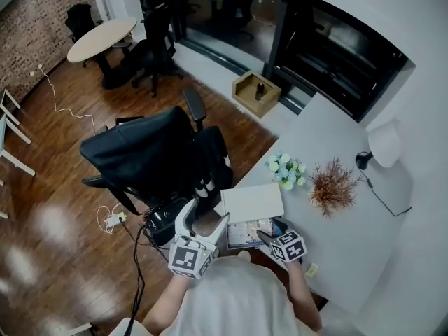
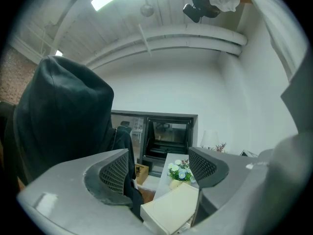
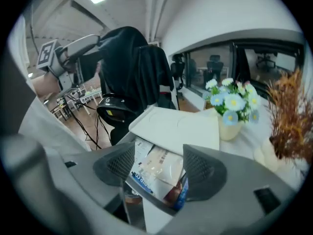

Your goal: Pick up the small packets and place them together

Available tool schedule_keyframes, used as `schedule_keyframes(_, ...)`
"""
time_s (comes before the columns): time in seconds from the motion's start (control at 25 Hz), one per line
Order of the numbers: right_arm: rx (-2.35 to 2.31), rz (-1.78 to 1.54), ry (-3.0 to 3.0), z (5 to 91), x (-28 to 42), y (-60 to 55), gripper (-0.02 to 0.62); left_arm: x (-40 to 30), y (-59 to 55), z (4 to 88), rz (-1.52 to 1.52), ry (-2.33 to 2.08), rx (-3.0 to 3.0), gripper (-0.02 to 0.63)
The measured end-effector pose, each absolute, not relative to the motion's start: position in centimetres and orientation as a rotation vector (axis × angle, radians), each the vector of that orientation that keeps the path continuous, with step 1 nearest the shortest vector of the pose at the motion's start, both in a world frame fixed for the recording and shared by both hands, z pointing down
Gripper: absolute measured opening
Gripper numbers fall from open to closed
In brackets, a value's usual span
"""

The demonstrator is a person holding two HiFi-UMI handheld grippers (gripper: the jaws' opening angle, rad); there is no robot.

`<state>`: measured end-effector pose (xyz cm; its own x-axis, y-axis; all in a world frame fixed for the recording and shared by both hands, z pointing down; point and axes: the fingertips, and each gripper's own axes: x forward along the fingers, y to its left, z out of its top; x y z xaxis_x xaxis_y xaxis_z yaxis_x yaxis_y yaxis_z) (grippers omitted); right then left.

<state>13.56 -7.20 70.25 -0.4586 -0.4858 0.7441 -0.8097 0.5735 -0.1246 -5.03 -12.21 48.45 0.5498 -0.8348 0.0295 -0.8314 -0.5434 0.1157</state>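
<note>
The packets (image 1: 246, 233) lie in a small overlapping stack at the near edge of the white surface (image 1: 329, 135), right in front of the person and touching the near side of a flat white box (image 1: 252, 201). In the right gripper view the stack (image 3: 159, 173) sits between the jaws of the right tool (image 3: 159, 168). The top packet is pale with a blue band along one edge, and a darker printed one shows beneath it. The jaws are spread part-way, with a pad close at each side of the stack. The packets lie flat and unbuckled, so they are framed, not pinched. The box (image 3: 176, 126) lies just beyond them. Farther along the surface stand a pot of blue and white flowers (image 3: 227, 102) and a dried brown sprig (image 3: 288, 111). The left tool (image 1: 208, 215) is held off the surface's edge, near the black chair (image 1: 140, 159). In its own view the jaws of the left tool (image 2: 159, 168) are wide apart with nothing between them, and the box (image 2: 171, 209) shows below and beyond the gap. A white lamp (image 1: 383, 144) stands at the far side of the surface.
</note>
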Motion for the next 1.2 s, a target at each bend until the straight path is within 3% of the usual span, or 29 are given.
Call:
schedule_keyframes(0.08, 1.042, 0.719, -2.074, 72.2, 14.3, -7.0, 0.279, -5.3, -12.2, 48.7, -0.038, -1.447, 2.649, 0.368)
schedule_keyframes(0.12, 1.039, 0.743, -2.043, 73.1, 14.6, -6.9, 0.213, -5.5, -12.2, 48.8, -0.036, -1.453, 2.642, 0.368)
schedule_keyframes(0.44, 1.029, 0.713, -1.882, 78.0, 15.6, -7.2, 0.212, -5.6, -12.0, 48.8, -0.011, -1.45, 2.652, 0.368)
schedule_keyframes(0.84, 1.065, 0.744, -1.839, 77.3, 16.5, -5.7, 0.055, -5.6, -11.7, 48.9, -0.006, -1.456, 2.644, 0.368)
schedule_keyframes(1.2, 1.17, 0.882, -2.076, 69.0, 15.4, -4.4, 0.048, -5.5, -11.7, 49.0, -0.023, -1.459, 2.635, 0.367)
